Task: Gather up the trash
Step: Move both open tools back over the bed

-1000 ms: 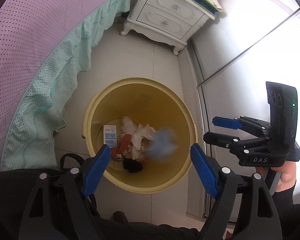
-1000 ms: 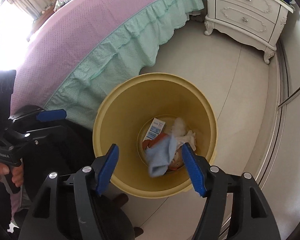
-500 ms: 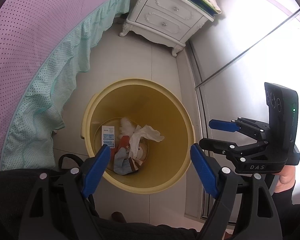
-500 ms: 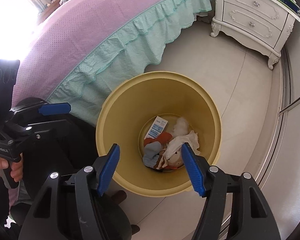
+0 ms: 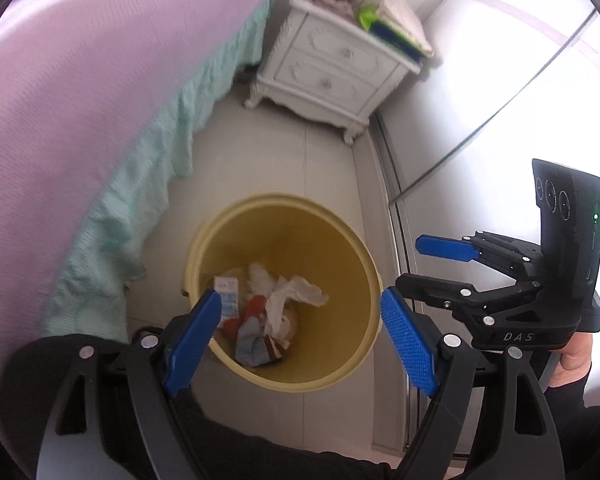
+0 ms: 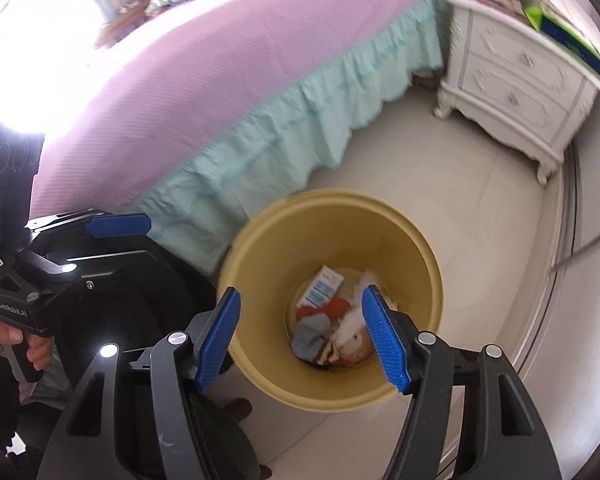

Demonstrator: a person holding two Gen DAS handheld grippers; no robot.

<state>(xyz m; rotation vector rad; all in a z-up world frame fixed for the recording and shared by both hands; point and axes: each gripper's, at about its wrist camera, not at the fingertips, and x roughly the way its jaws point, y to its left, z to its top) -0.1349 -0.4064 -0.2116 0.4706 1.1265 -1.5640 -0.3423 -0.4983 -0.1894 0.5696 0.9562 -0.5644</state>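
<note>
A yellow trash bin (image 5: 340,232) stands on the floor beside the bed; it also shows in the right wrist view (image 6: 420,248). Inside lie a small white-and-blue box (image 5: 229,294), crumpled white tissue (image 5: 296,294), an orange scrap (image 5: 256,308) and a light blue cloth (image 5: 250,340), also seen in the right wrist view (image 6: 310,334). My left gripper (image 5: 300,344) is open and empty above the bin's near rim. My right gripper (image 6: 304,340) is open and empty above the bin; it shows at the right of the left wrist view (image 5: 428,264).
A bed with a purple cover (image 6: 220,68) and a mint frilled skirt (image 6: 300,120) runs along the left. A white two-drawer nightstand (image 5: 332,76) with books on top stands at the back. A sliding door track (image 5: 396,208) runs along the right.
The light blue cloth fell from the air into the bin and now lies at the bottom. Both grippers have risen and tilted up, so the bin looks smaller and more of the room shows.
</note>
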